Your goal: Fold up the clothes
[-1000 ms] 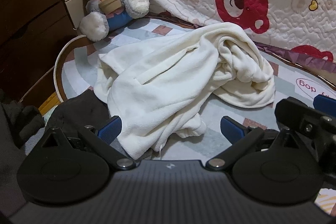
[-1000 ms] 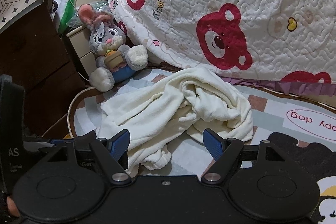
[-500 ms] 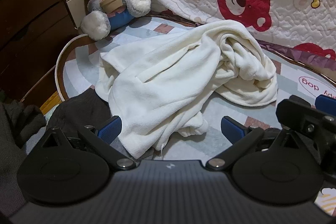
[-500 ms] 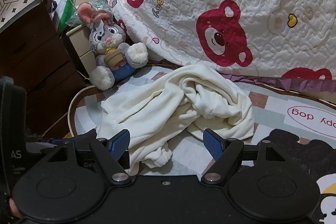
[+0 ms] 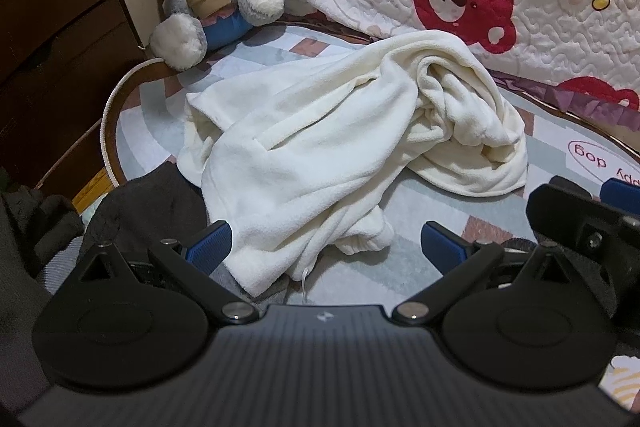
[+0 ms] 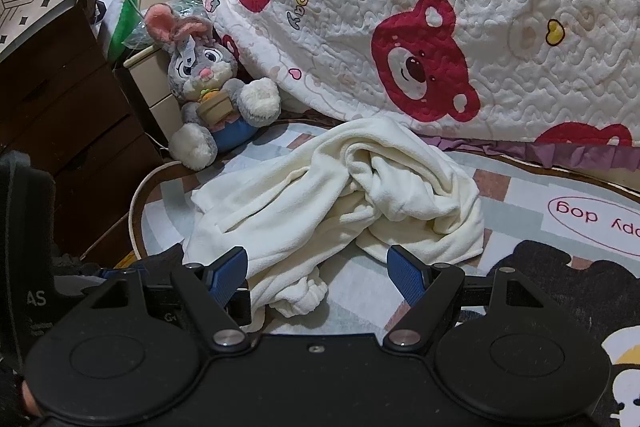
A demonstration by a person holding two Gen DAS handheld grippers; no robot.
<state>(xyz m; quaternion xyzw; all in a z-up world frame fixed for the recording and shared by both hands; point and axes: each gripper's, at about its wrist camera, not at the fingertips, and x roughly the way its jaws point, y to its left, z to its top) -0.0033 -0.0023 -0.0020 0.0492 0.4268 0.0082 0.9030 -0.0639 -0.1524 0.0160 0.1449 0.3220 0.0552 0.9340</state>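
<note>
Left wrist view: left gripper (image 5: pixel 326 245) spread wide, holding nothing, the crumpled cream garment (image 5: pixel 340 151) heaped on the rug (image 5: pixel 460 267) at twelve o'clock, its near hem between the pads. Right wrist view: right gripper (image 6: pixel 318 273) equally wide and empty, the bunched cuff (image 6: pixel 300 297) just ahead at twelve. Looks like the approach step; next, each needs an edge to pinch and spread flat.

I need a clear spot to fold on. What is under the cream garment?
The cream garment lies crumpled on a patterned rug. Its near-left edge overlaps dark clothes. Whatever else lies beneath its bunched middle is covered.
</note>
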